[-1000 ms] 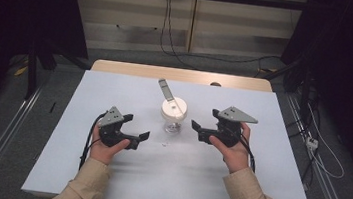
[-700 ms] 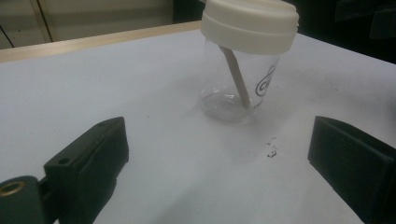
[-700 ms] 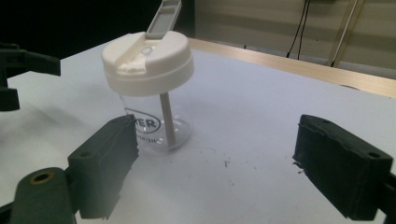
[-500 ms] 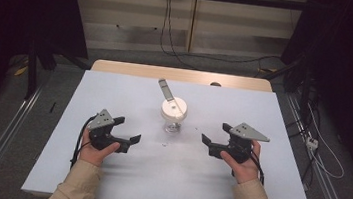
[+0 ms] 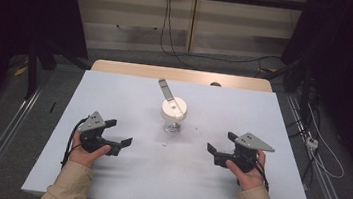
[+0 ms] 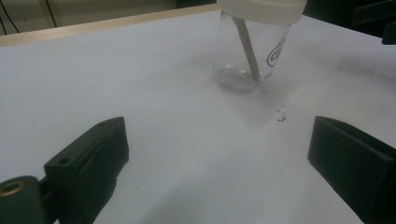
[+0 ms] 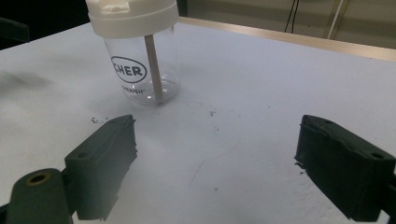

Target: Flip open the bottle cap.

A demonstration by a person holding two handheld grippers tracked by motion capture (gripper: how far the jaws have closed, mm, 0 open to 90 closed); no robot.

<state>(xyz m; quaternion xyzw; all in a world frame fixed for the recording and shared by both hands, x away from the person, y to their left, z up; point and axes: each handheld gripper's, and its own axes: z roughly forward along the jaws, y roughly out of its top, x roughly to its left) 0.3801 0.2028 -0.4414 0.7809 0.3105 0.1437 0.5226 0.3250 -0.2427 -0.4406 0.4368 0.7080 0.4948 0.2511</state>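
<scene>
**Two open grippers flanking a lidded cup**

Spanning most of the high view: white table top [image 5: 175,180], with a strip of wood at its far edge and dark floor, rails and cables around it.

Coming in from the bottom edge: two sleeved forearms, left hand [image 5: 84,153] and right hand [image 5: 246,174], each gripping a black tool and resting near the table's front part, well apart from one another.

Sitting at the left: left gripper [image 5: 118,132], jaws spread wide, holding nothing, pointing inward toward the middle. Sitting at the right: right gripper [image 5: 221,143], jaws likewise parted and empty, pointing inward from the other side.

Standing upright between and beyond both tools, near the table's centre: clear plastic cup [image 5: 172,121] [image 6: 252,56] [image 7: 142,70] with a cream lid [image 5: 174,108], bearing printed dark lettering. Leaning inside the cup and poking out through the lid toward the far side: flat stick [image 5: 165,89] [image 6: 246,46] [image 7: 153,70].

Lying on the surface just in front of the cup: small dark specks [image 6: 281,114] [image 7: 95,120].
</scene>
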